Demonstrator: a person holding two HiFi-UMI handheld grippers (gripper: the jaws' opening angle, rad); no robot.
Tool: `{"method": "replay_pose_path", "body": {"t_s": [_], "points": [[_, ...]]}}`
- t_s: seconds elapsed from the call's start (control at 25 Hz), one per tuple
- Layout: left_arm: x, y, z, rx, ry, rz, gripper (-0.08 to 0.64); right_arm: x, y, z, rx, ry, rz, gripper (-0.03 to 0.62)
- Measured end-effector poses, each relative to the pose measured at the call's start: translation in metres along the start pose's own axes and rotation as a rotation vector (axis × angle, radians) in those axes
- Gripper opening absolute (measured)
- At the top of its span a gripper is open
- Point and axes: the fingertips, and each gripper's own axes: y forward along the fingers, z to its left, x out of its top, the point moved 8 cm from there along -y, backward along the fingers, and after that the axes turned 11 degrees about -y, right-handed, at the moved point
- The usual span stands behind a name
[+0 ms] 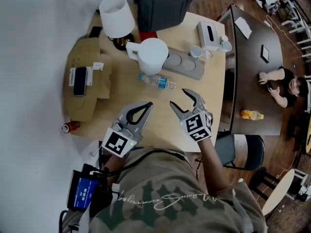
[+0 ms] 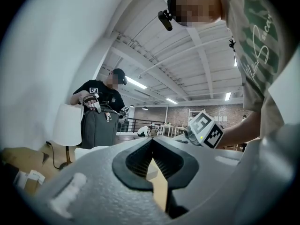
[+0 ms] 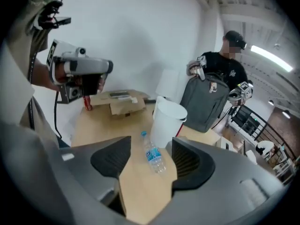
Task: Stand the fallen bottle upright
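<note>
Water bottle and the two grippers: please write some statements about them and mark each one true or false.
1. The water bottle lies on its side on the table. True.
2. The right gripper is shut on the bottle. False: its jaws stand apart, short of the bottle.
3. The left gripper has its jaws together, with nothing held. True.
4. The red can touches the bottle. False: it is far away, at the table's edge.
</note>
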Motion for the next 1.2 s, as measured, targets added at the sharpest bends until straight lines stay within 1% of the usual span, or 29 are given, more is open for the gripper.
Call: {"method": "replay_pose_path", "body": {"t_s": [0.04,0.16,0.32,0.4,0.48,0.76,0.96,1.12,1.2], "points": [[0.001,-0.001,0.003,0.004,-0.001,-0.001,0.003,0.000,0.010,0.001,0.025,-0.017,0.043,0.282],[0.002,-0.007,0.012,0.029,-0.010,-0.011,0.003,-0.005,0.041,0.003,0.088,-0.078,0.119,0.290],[0.003,-0.016,0.023,0.069,-0.031,-0.023,0.003,-0.016,0.094,0.005,0.200,-0.168,0.235,0.290],[0.003,-0.021,0.028,0.079,-0.055,-0.031,0.003,-0.022,0.122,0.005,0.260,-0.192,0.298,0.282],[0.003,-0.024,0.033,0.088,-0.070,-0.043,0.003,-0.030,0.146,0.004,0.299,-0.218,0.352,0.281],[0.002,-0.033,0.043,0.144,-0.097,-0.049,0.003,-0.055,0.202,0.006,0.391,-0.312,0.463,0.281],[0.007,-0.037,0.050,0.168,-0.078,-0.062,0.003,-0.061,0.230,0.013,0.452,-0.334,0.508,0.281],[0.008,-0.037,0.050,0.138,-0.112,-0.077,0.003,-0.070,0.248,0.020,0.472,-0.400,0.544,0.282],[0.007,-0.038,0.051,0.133,-0.112,-0.075,0.003,-0.077,0.256,0.022,0.469,-0.432,0.571,0.295]]}}
